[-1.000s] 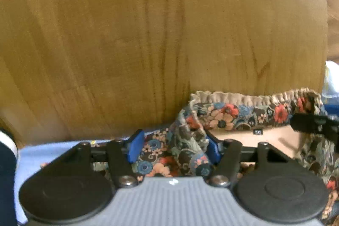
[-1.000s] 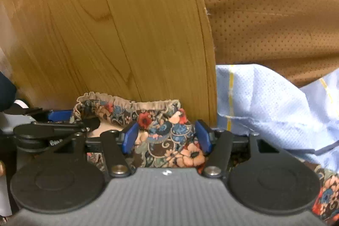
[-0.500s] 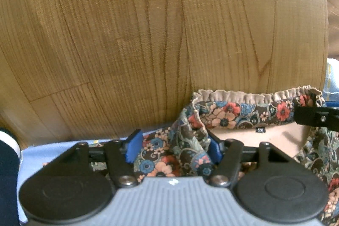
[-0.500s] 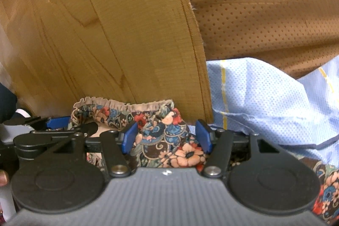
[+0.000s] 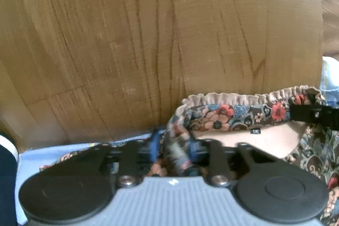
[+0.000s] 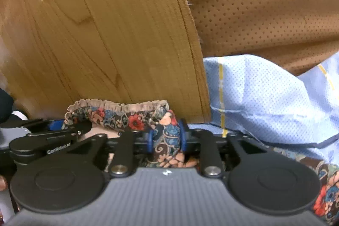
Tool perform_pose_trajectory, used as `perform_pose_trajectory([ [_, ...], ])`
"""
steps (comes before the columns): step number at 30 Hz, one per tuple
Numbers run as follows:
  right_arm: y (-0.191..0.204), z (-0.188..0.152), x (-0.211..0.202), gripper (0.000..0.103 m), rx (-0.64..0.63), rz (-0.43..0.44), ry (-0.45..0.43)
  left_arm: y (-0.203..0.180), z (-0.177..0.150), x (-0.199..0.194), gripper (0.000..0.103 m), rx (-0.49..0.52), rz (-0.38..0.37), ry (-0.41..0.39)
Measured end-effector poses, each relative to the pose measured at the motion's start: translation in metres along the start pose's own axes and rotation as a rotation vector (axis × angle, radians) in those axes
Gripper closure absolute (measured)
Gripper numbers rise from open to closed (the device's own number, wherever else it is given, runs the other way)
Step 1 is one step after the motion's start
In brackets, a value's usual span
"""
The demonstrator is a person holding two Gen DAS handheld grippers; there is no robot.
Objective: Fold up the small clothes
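Wooden table top (image 5: pixel 148 35), visible grain, warm light; brown perforated cloth (image 6: pixel 264 3) beyond table edge.

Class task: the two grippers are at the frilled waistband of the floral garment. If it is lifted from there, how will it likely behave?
The floral garment will probably hang limp: its fabric bunches between the closing right gripper fingers. The gathered waistband looks elastic, so it may stretch between that and the closing left gripper. It seems light, resting loosely over the blue cloth.

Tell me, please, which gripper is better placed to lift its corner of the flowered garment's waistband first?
Probably the right gripper: its closing jaws plainly pinch a bunch of the flowered garment at the waistband's end. The left gripper also closes on cloth, but that view is blurred, so its hold is less sure.
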State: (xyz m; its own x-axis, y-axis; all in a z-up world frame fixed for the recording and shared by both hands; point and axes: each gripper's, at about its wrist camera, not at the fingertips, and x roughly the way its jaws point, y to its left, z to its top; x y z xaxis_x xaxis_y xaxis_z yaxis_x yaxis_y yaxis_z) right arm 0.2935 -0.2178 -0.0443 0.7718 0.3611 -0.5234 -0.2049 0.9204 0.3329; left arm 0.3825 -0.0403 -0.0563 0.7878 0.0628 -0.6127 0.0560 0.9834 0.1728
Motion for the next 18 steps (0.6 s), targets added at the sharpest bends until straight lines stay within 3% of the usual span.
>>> perform_pose_trajectory([
  [6, 0.014, 0.003, -0.025, 0.082, -0.043, 0.028, -0.042, 0.004, -0.005, -0.030, 0.090, -0.003, 0.012, -0.066],
  [10, 0.037, 0.001, -0.090, 0.082, -0.068, 0.114, -0.093, 0.013, -0.023, -0.106, 0.090, -0.021, -0.004, -0.180],
  [13, 0.060, -0.026, -0.152, 0.082, -0.151, 0.162, -0.130, 0.025, -0.053, -0.176, 0.090, -0.050, -0.062, -0.256],
  [18, 0.084, -0.107, -0.245, 0.082, -0.262, 0.201, -0.199, 0.029, -0.139, -0.279, 0.090, -0.040, -0.132, -0.344],
])
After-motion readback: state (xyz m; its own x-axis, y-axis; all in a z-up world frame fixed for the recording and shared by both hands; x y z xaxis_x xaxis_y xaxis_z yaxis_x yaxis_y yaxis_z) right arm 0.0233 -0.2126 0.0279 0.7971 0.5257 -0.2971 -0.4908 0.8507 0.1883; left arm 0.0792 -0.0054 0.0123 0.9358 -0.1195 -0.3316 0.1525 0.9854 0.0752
